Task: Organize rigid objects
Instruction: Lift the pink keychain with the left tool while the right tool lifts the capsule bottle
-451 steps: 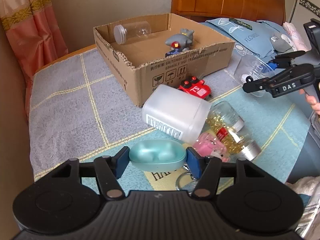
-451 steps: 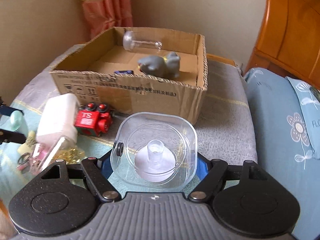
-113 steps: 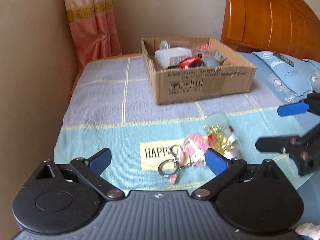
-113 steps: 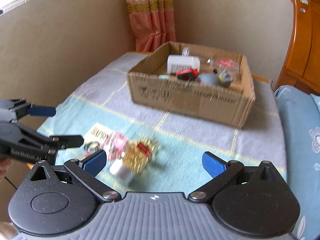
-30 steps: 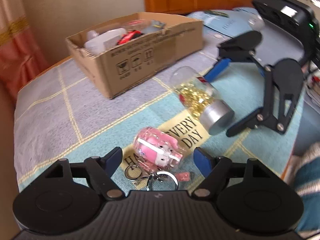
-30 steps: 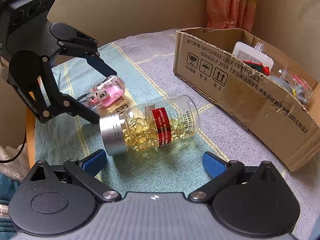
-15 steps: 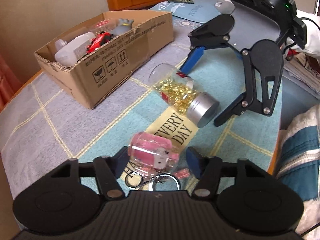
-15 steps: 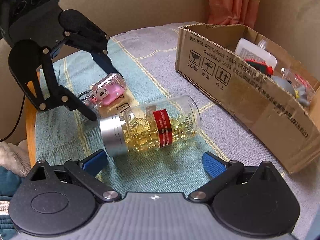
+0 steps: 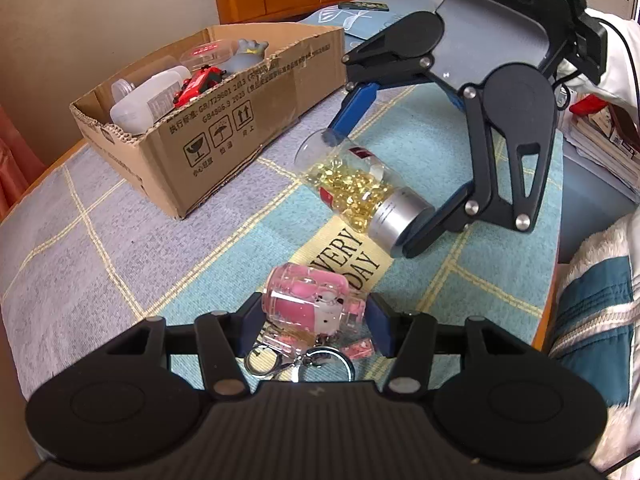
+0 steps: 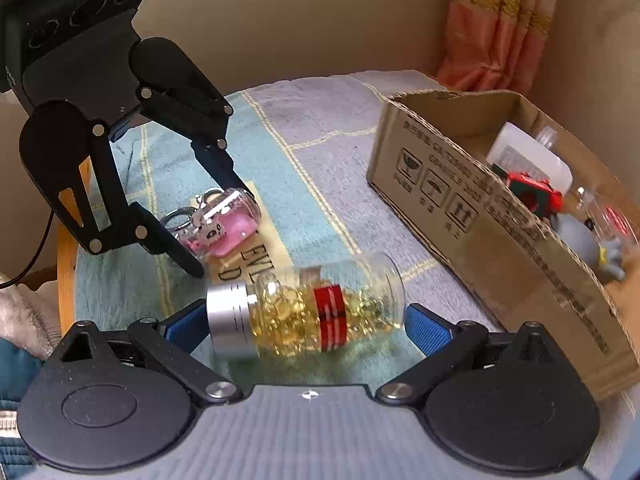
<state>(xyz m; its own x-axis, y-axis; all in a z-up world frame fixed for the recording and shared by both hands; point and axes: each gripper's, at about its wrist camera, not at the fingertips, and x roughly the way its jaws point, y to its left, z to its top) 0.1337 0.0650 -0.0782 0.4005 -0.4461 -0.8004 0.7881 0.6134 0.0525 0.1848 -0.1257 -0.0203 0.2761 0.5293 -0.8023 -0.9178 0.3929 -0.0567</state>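
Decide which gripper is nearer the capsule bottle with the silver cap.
Right. The right gripper brackets the capsule bottle, one finger at each end. The left gripper is off to one side, closed around the pink keychain bottle.

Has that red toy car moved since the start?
Yes. The red toy car now lies inside the cardboard box; earlier it sat on the cloth outside the box's front wall.

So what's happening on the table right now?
Both grippers are closing in at once. The left gripper brackets the pink keychain bottle lying on the cloth, and the right gripper straddles the capsule bottle end to end. Whether either pair of pads is touching yet is unclear. The cardboard box already holds the other items.
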